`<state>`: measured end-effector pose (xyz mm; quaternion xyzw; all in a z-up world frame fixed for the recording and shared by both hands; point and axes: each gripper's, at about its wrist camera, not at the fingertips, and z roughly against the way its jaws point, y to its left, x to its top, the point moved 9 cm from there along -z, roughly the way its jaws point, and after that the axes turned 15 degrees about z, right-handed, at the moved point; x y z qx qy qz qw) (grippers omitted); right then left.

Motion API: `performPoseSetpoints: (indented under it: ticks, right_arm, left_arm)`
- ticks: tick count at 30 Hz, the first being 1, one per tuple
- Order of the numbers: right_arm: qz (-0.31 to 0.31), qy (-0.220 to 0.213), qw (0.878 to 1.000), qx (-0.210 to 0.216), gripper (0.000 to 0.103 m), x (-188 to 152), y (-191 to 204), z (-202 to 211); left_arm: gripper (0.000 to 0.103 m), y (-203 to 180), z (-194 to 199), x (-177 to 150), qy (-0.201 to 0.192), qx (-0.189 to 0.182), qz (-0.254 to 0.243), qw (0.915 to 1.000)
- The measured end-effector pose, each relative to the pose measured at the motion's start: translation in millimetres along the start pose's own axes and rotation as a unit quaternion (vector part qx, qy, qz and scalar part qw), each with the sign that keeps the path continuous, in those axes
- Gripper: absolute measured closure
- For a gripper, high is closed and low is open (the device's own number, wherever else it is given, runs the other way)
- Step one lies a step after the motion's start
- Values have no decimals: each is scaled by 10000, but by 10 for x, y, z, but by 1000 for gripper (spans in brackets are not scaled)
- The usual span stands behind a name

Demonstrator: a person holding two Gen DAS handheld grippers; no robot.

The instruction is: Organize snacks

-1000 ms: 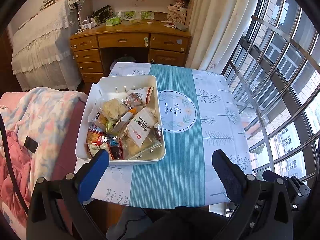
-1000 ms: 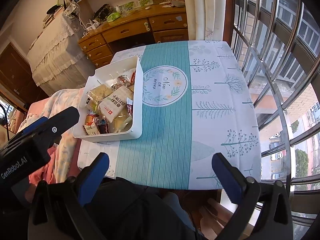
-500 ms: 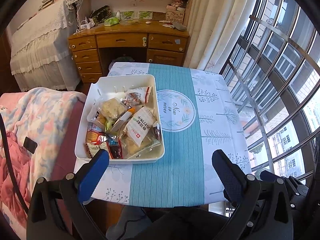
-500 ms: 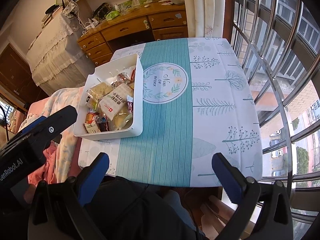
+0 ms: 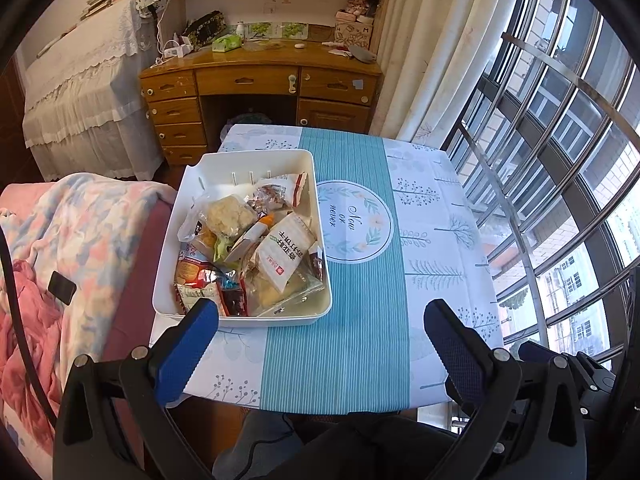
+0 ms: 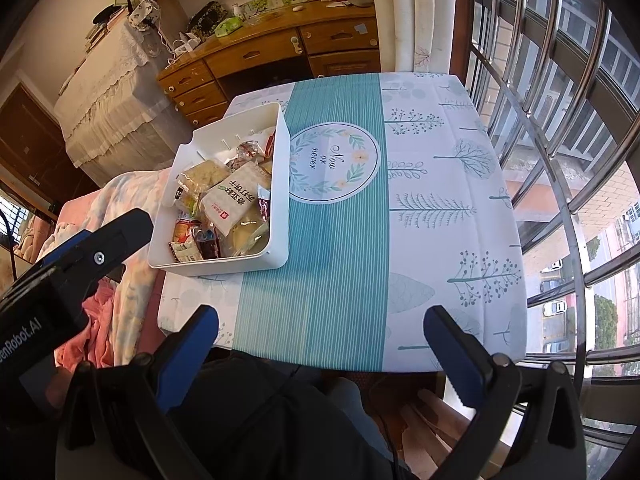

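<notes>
Both tools are hanging above the near edge of the small square table (image 5: pixel 440 216), which is wearing a white tree-print cloth with a teal striped band (image 5: pixel 344 344). The left gripper (image 5: pixel 320 320) is gaping wide and gripping nothing; the right gripper (image 6: pixel 320 324) likewise. The white rectangular plastic bin (image 5: pixel 244 320) is sitting at the table's left side, heaped with wrapped snack packets (image 5: pixel 248 248). Beyond, a wooden desk (image 5: pixel 260 80) is catching sunlight beside barred windows (image 5: pixel 560 160).
</notes>
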<state>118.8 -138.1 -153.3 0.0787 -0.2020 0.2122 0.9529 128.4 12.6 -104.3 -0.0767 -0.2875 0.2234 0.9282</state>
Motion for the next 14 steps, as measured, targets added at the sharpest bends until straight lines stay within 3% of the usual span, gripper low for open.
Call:
performPoseSetpoints:
  ticks: [14]
  right_arm:
    - [-31, -6, 10000, -4, 0, 36, -48, -4]
  left_arm:
    - [1, -33, 1, 51, -3, 31, -1, 10000]
